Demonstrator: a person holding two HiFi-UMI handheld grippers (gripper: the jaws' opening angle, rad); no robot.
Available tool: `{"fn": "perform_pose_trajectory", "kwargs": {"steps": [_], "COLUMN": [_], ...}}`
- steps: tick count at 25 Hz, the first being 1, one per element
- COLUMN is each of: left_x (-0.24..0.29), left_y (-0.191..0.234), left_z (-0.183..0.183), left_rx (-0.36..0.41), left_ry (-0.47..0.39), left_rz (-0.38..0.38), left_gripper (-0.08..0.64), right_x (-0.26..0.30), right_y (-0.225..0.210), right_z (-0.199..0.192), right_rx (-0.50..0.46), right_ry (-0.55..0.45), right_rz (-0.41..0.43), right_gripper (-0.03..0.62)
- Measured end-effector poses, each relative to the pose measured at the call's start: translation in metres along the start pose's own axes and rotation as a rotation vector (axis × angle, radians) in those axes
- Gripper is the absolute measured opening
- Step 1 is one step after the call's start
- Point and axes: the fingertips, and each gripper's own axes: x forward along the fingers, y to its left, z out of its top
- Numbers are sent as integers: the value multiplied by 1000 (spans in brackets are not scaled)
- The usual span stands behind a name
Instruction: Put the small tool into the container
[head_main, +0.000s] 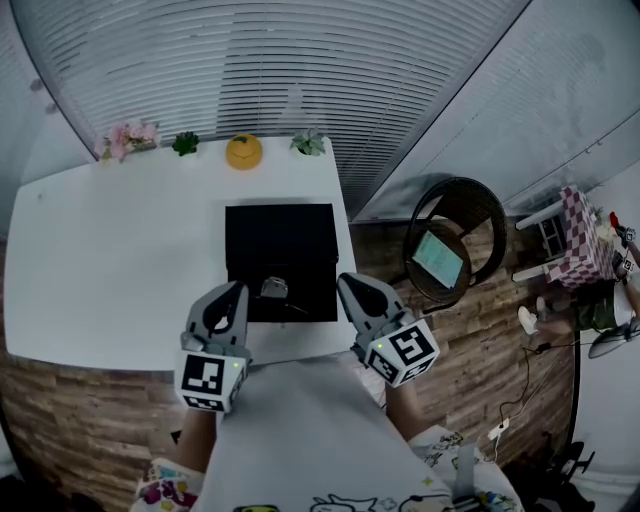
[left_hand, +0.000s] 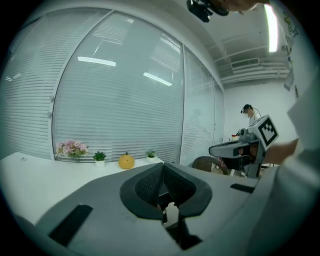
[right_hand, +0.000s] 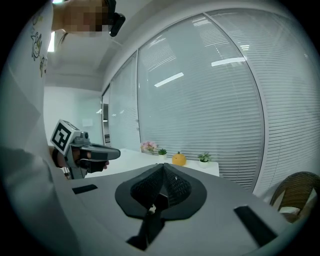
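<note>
A black, square container (head_main: 280, 250) lies on the white table (head_main: 110, 270), near its right front edge. A small grey metal tool (head_main: 274, 289) rests on the container's black surface close to the front rim. My left gripper (head_main: 236, 293) is held just left of the tool, above the table's front edge, with its jaws pressed together and empty. My right gripper (head_main: 351, 286) hangs off the container's front right corner, also shut and empty. The pads meet in the left gripper view (left_hand: 163, 166) and in the right gripper view (right_hand: 163, 168); the tool is hidden in both.
Along the table's far edge stand pink flowers (head_main: 128, 137), a small green plant (head_main: 185, 143), a yellow ornament (head_main: 244, 151) and another plant (head_main: 309, 144). A wicker chair (head_main: 455, 240) stands on the wooden floor to the right of the table.
</note>
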Motion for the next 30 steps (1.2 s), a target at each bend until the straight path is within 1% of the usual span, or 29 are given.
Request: {"fn": "perform_pose_trajectory", "kwargs": {"steps": [8, 21, 30], "left_x": [-9, -12, -11], "left_y": [-2, -2, 0], "left_z": [-14, -24, -23], "left_rx": [-14, -30, -30], "left_ry": [16, 28, 30], "left_rz": [4, 19, 28], "left_gripper": [6, 6, 6], "right_x": [-5, -10, -9], "right_y": [0, 1, -2], "right_z": [-9, -17, -18], "right_rx": [-29, -19, -13], "right_ry": [5, 27, 28], "right_rz": [-54, -54, -58], "right_gripper": [0, 0, 0]}}
